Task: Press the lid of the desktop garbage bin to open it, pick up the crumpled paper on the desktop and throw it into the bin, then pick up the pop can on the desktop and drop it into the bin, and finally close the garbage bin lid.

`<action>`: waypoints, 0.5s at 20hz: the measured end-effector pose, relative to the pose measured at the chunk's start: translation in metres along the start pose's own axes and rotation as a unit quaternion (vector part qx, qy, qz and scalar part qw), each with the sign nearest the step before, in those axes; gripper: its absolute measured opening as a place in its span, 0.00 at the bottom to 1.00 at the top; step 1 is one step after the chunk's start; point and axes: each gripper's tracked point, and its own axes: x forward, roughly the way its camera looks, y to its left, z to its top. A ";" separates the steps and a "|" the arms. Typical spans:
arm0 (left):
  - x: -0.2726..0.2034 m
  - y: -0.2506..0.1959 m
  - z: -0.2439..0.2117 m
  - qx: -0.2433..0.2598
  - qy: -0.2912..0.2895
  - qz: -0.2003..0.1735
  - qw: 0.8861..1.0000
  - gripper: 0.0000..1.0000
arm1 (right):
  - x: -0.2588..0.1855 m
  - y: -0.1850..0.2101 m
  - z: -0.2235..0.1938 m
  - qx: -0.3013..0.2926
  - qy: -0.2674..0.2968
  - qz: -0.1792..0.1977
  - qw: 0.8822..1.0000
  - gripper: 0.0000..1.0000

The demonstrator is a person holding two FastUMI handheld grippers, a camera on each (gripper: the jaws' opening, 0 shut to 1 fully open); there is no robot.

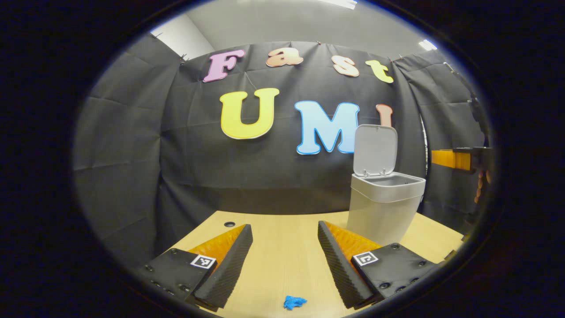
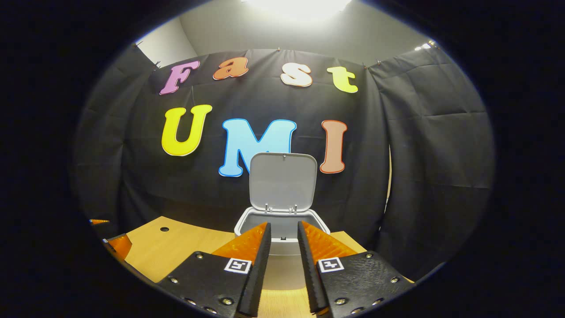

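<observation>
The grey desktop bin (image 1: 384,207) stands on the wooden table (image 1: 282,260) at the right, its lid (image 1: 375,150) raised upright. My left gripper (image 1: 284,226) hovers low over the table, open wide with nothing between its fingers. A small blue crumpled paper (image 1: 294,302) lies on the table just below them. In the right gripper view the bin (image 2: 282,265) is straight ahead with its lid (image 2: 282,181) up. My right gripper (image 2: 283,225) is over the bin's front rim, narrowly open and empty. It also appears, held by a hand, beyond the bin (image 1: 457,159).
A round cable hole (image 1: 229,224) sits near the table's far left edge. Black cloth walls close the booth right behind the bin. Part of the left gripper (image 2: 112,244) shows at the left edge of the right gripper view.
</observation>
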 end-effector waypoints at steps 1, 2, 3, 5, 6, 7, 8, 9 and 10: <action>0.000 -0.001 -0.003 0.003 0.004 -0.008 1.000 0.96 | -0.004 0.000 0.000 -0.001 -0.002 -0.008 1.000 0.44; -0.001 -0.001 -0.006 0.006 0.008 -0.015 1.000 0.94 | -0.008 0.000 0.000 -0.003 -0.002 -0.015 1.000 0.45; -0.003 -0.002 -0.009 0.009 0.015 -0.024 1.000 0.97 | -0.010 0.002 -0.001 -0.006 0.000 -0.019 1.000 0.46; -0.006 -0.006 -0.018 0.011 0.034 -0.043 0.998 0.97 | -0.019 0.005 -0.005 -0.011 0.008 -0.029 0.999 0.62; -0.009 -0.008 -0.022 0.011 0.043 -0.051 0.998 1.00 | -0.022 0.007 -0.007 -0.010 0.013 -0.029 0.999 0.62; -0.011 -0.008 -0.026 0.013 0.051 -0.055 0.997 1.00 | -0.027 0.012 -0.009 -0.008 0.016 -0.026 1.000 0.65; -0.013 -0.007 -0.030 0.016 0.058 -0.056 0.997 1.00 | -0.029 0.016 -0.009 -0.008 0.019 -0.021 1.000 0.80; -0.014 -0.006 -0.033 0.018 0.065 -0.055 0.996 1.00 | -0.032 0.017 -0.011 -0.012 0.020 -0.020 1.000 0.83; -0.015 -0.006 -0.036 0.019 0.073 -0.056 0.996 1.00 | -0.034 0.018 -0.010 -0.016 0.017 -0.017 1.000 0.87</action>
